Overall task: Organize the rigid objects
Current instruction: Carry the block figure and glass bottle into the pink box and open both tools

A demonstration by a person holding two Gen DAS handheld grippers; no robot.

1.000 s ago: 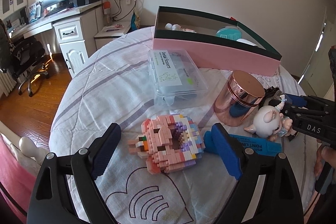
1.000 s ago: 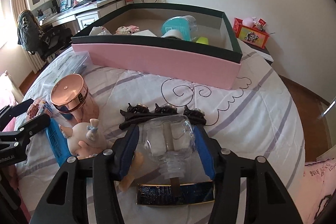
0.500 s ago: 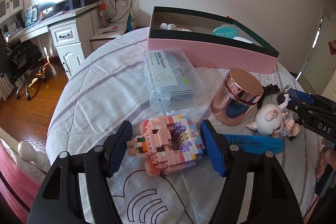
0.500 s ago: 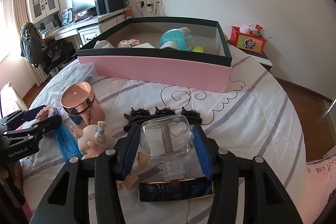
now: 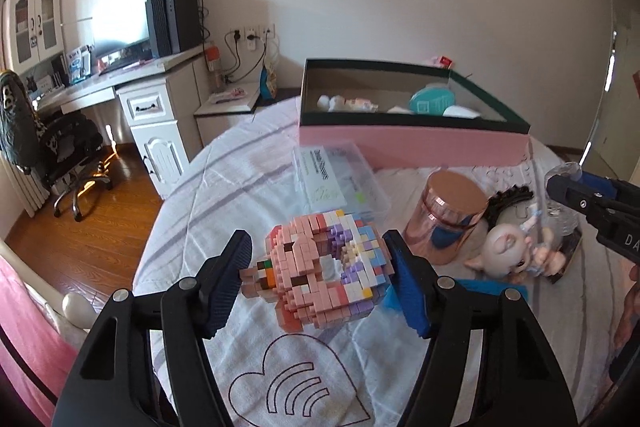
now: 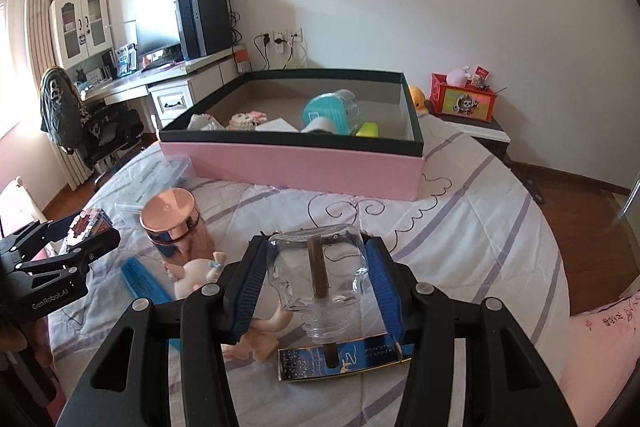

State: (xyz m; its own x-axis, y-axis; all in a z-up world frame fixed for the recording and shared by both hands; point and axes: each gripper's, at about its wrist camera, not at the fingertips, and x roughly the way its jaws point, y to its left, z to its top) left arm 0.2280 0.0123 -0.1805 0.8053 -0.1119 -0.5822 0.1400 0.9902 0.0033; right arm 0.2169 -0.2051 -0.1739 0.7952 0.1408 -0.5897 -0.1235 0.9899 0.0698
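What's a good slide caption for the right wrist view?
Right gripper holds a glass bottle over the bed, pink box ahead.

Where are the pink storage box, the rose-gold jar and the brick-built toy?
pink storage box (image 6: 292, 167): right wrist view, front pink wall.
rose-gold jar (image 6: 170, 209): right wrist view, lid top.
brick-built toy (image 5: 320, 267): left wrist view, middle.

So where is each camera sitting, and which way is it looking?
Left wrist: sits on the left gripper, looking forward along its fingers at the building-block figure it holds; the right gripper shows at the right edge.
Right wrist: sits on the right gripper, looking along its fingers at the glass bottle it holds; the left gripper shows at the left edge.
Shared: both face the pink box and see the rose-gold jar.
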